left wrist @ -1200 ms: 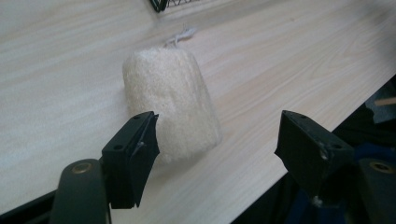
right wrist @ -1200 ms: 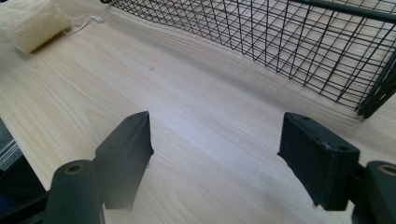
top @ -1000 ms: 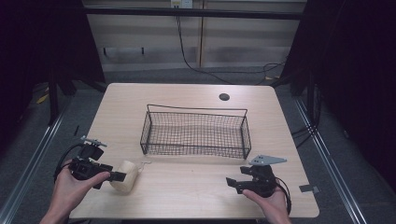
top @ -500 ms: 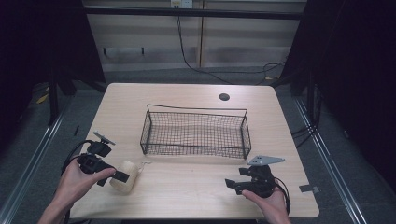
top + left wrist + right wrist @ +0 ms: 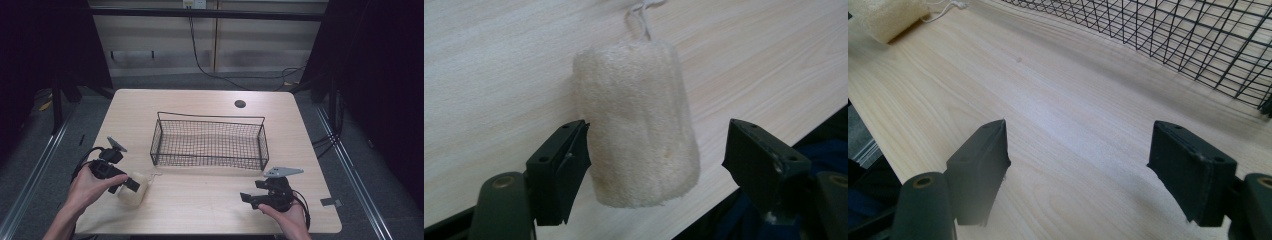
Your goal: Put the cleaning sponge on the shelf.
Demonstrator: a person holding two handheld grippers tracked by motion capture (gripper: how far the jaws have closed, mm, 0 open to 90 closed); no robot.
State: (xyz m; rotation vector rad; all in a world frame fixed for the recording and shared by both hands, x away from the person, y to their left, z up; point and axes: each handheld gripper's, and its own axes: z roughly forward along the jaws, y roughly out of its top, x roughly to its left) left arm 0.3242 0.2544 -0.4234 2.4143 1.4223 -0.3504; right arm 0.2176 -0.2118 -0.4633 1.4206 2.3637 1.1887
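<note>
The left gripper (image 5: 656, 165) has just been opening its jaws around the loofah sponge (image 5: 639, 125), not squeezing yet, probably lining up for the wire basket (image 5: 210, 142).

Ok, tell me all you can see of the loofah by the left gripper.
The loofah is a cream, coarse-fibred cylinder, lying on its side on the table near the front left edge, in front of the basket's left end and apart from it. A pale string loop comes off the end that points away from the left gripper. It lies between that gripper's fingers, which have just been opening; one is at its side, the other clear.
</note>
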